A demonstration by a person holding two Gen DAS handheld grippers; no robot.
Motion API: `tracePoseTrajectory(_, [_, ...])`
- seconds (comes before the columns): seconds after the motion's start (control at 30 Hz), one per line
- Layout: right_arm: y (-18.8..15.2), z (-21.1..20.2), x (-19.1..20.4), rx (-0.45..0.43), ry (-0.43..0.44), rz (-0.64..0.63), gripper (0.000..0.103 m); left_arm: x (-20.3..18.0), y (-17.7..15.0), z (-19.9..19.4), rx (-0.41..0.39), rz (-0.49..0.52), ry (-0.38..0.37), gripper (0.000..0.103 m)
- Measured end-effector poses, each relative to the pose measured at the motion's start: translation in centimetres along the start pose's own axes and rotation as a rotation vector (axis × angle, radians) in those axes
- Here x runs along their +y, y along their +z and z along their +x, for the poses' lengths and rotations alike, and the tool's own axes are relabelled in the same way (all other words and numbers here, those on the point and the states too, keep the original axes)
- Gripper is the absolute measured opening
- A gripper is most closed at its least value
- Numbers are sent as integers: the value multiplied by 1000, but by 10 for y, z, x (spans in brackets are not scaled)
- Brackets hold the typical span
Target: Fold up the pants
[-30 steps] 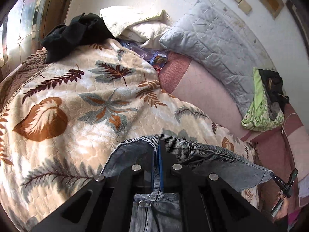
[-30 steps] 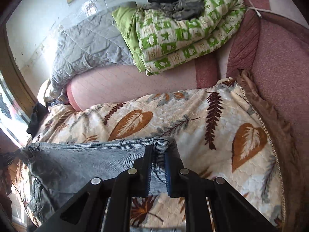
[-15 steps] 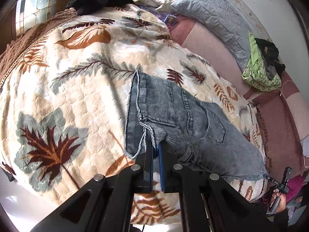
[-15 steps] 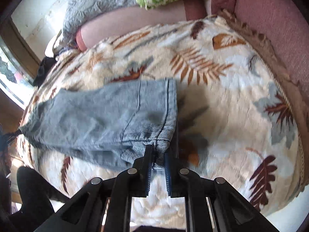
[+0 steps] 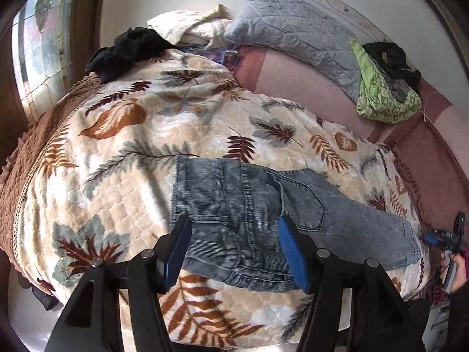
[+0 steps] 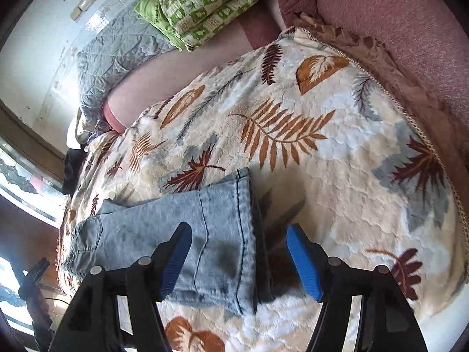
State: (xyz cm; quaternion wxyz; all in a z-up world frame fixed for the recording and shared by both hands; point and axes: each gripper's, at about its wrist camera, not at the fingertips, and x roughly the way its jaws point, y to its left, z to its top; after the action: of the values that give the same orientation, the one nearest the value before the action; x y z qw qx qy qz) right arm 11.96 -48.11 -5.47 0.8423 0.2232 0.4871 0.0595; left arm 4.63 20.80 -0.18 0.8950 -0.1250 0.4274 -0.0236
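leaf-print blanket (image 5: 123, 193) bears pants (image 5: 252, 205); green bundle (image 5: 381, 99) well apart.

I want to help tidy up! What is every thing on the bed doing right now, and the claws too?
Jeans: lying flat on the blanket, released, not yet fully folded.
Left claw: open, jaws just opened, gripping nothing.
Right claw: open, jaws just opened, over the leg hem.
Leaf blanket: spread over the bed.
Green quilt: folded.
Black clothes: crumpled heap.

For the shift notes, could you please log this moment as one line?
step: release after laying | pants: flat on leaf blanket | left gripper: just opened, empty | right gripper: just opened, empty
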Motion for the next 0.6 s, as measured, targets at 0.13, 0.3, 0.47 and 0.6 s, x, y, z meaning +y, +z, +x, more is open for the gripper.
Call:
tracePoseTrajectory(0.13, [28, 52, 0, 107, -3, 39, 71, -26, -11, 39, 57, 28, 3, 62])
tracePoseTrajectory(0.3, [38, 79, 20, 174, -56, -72, 15, -24, -35, 87, 165, 23, 57, 62])
tracePoseTrajectory(0.47, [50, 51, 55, 37, -162, -256, 15, -21, -48, 96, 173, 59, 59, 62])
tracePoseTrajectory(0.6, [46, 29, 73, -94, -203, -331, 18, -19, -50, 97, 177, 64, 55, 62])
